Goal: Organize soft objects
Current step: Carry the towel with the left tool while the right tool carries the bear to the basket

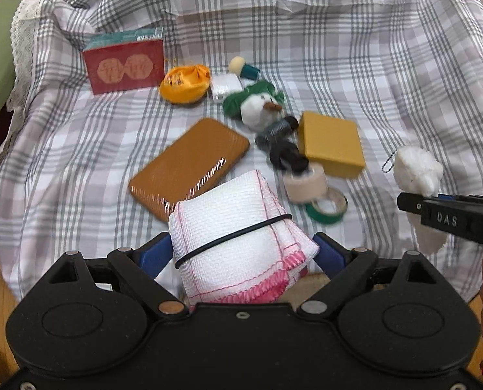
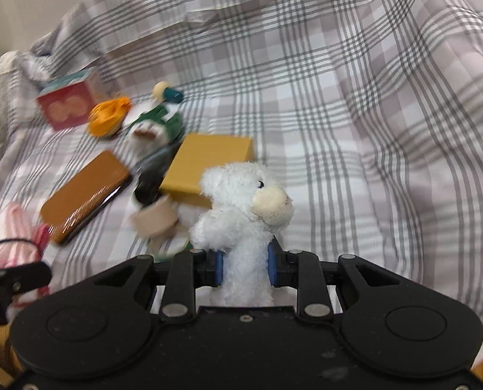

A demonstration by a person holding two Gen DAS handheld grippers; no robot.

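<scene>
Left gripper (image 1: 244,253) clamps the banded cloth bundle (image 1: 238,237), right gripper (image 2: 245,268) pinches the white bear (image 2: 241,214) low; the top-heavy bear may tip out.

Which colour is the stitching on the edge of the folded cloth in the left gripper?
Pink, on white folded cloth; left wrist view.

My left wrist view: rides behind left gripper (image 1: 244,253), looks steeply down, close over plaid cloth (image 1: 355,65). My right wrist view: same steep tilt from further right. Both share yellow box (image 1: 331,143) (image 2: 205,159), brown case (image 1: 189,165) (image 2: 85,191), red box (image 1: 124,65) (image 2: 64,105). Each catches other gripper at frame edge.
</scene>
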